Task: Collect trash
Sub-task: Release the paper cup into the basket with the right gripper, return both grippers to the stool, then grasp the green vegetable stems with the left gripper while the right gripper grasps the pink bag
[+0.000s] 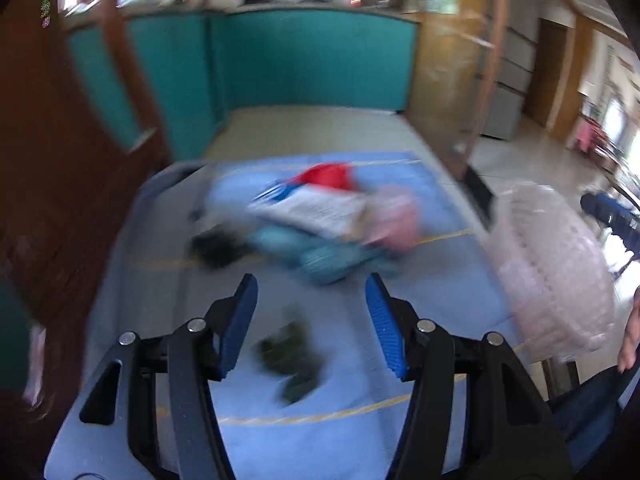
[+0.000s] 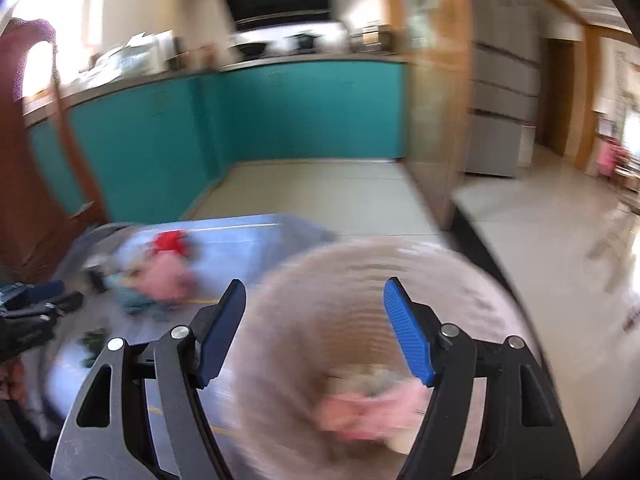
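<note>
My left gripper [image 1: 311,280] stands open over a table with a blue cloth [image 1: 360,432]. A dark green crumpled scrap [image 1: 292,356] lies on the cloth below and between its fingers, and no pad touches it. Farther off sits a blurred pile of trash [image 1: 320,216]: red, white printed paper, pink and teal pieces. My right gripper [image 2: 315,283] is open above a pale pink slatted basket [image 2: 460,280]. Pink and beige trash [image 2: 372,408] lies inside the basket. The same pile [image 2: 160,272] shows to the left in the right wrist view, heavily blurred.
The basket [image 1: 552,272] stands at the table's right edge. A black item [image 1: 216,248] lies left of the pile. Teal cabinets [image 1: 312,60] and a tiled floor [image 1: 312,128] are beyond the table. A dark wooden chair [image 1: 60,160] is at left. A person's hand [image 1: 630,344] shows at right.
</note>
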